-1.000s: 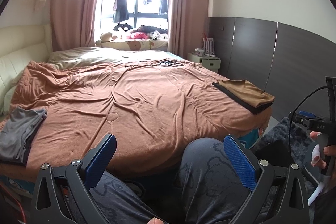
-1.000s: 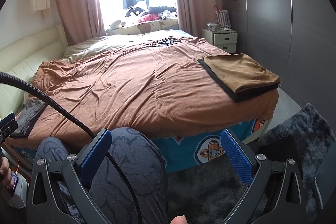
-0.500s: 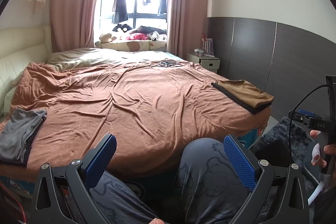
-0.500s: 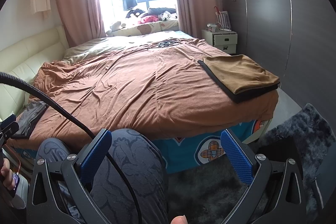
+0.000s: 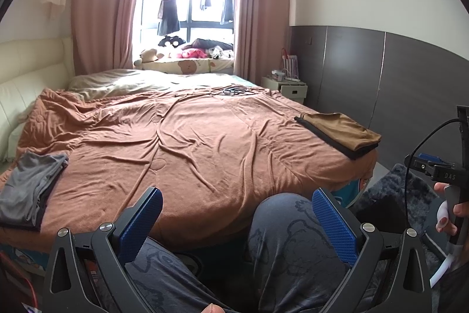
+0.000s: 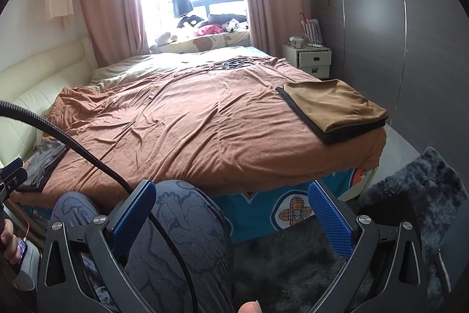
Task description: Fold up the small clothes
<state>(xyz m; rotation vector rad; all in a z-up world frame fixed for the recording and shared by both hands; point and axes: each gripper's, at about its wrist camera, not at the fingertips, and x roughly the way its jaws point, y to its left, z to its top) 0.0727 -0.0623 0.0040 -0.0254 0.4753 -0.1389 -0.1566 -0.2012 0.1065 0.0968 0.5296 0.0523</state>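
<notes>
Both the left gripper [image 5: 234,220] and right gripper [image 6: 231,214] gape wide, empty, facing the bed [image 5: 205,143].

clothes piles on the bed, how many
2. A grey pile lies at the near left corner of the bed; a folded tan-over-black pile sits at the near right corner. Layers inside each pile can't be counted.

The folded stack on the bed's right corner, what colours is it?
The folded stack is tan-brown on top with a black piece beneath, clearest in the right wrist view.
</notes>
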